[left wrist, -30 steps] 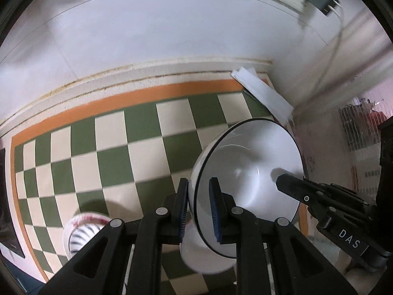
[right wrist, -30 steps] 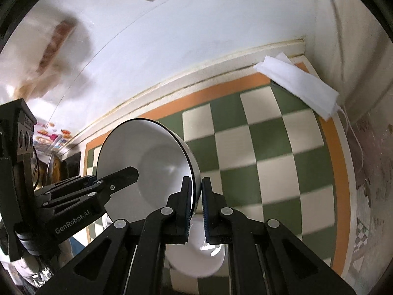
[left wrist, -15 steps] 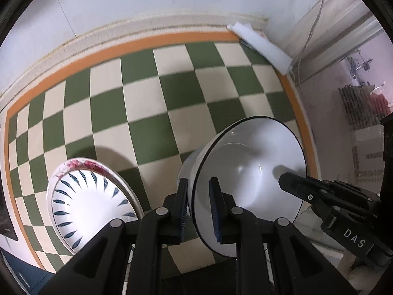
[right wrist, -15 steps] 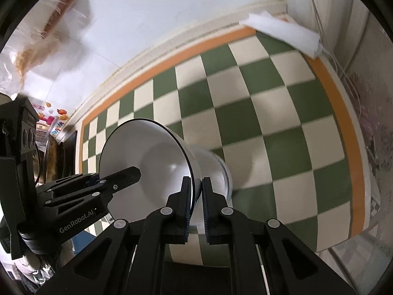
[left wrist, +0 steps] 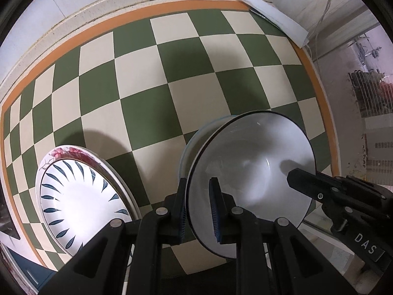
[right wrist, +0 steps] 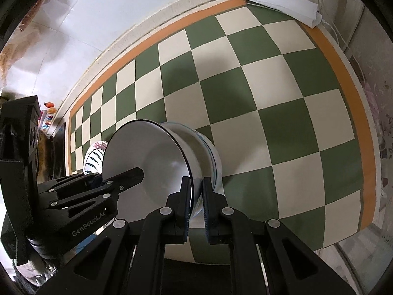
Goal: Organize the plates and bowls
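bowl point(left wrist: 250, 172) lowered onto second bowl point(left wrist: 196, 140)

We see a green-and-cream checkered surface point(left wrist: 152, 93) with an orange border point(left wrist: 172, 7), a white wall point(right wrist: 118, 7) at upper left, folded white cloth point(right wrist: 275, 2) upper right.

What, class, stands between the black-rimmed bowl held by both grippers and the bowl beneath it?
Nothing visible does. The black-rimmed bowl, pinched at its rim by the left gripper and right gripper, sits directly over the lower bowl on the checkered cloth.
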Demonstrator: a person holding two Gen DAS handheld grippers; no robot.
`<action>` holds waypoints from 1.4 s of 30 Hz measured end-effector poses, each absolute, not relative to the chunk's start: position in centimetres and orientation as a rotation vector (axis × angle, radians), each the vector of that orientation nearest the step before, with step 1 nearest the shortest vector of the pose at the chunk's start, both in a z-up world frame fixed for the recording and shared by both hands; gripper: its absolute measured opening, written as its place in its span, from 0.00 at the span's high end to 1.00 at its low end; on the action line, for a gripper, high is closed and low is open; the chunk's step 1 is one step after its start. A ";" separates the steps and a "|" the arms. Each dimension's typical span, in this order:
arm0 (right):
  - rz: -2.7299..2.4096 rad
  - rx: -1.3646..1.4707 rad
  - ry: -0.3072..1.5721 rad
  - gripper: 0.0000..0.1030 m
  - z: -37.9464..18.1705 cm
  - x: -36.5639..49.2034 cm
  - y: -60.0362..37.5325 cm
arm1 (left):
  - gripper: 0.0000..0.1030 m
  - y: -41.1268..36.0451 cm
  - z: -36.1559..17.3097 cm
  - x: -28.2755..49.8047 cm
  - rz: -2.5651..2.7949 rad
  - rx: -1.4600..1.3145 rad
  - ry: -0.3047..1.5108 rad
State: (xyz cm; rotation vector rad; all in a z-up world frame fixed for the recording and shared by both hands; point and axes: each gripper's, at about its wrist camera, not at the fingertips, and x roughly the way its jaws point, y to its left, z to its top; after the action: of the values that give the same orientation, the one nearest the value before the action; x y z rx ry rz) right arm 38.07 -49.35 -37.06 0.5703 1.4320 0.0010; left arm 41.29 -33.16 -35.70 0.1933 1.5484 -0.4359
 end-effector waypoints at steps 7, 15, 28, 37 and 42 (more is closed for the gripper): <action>-0.008 0.582 1.456 0.89 -37.8 38.3 -49.7 | 0.86 -33.6 -36.3 41.5 -0.433 0.200 1.559; -0.017 0.607 1.475 0.89 -38.4 38.6 -49.8 | 0.85 -33.5 -36.5 42.1 -0.444 0.177 1.574; -0.027 0.618 1.466 0.89 -37.9 38.4 -50.2 | 0.85 -32.5 -35.8 42.1 -0.459 0.131 1.599; -0.027 0.617 1.466 0.89 -37.9 38.2 -49.8 | 0.85 -32.1 -35.7 42.0 -0.456 0.133 1.598; -0.040 0.617 1.449 0.89 -36.7 37.6 -49.7 | 0.85 -31.7 -33.9 41.4 -0.465 0.150 1.546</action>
State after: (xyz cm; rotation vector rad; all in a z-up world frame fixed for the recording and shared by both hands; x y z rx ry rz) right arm 37.62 -49.66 -36.75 0.6166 1.4491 -0.0397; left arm 41.35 -31.72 -33.95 0.1504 1.5456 -0.4649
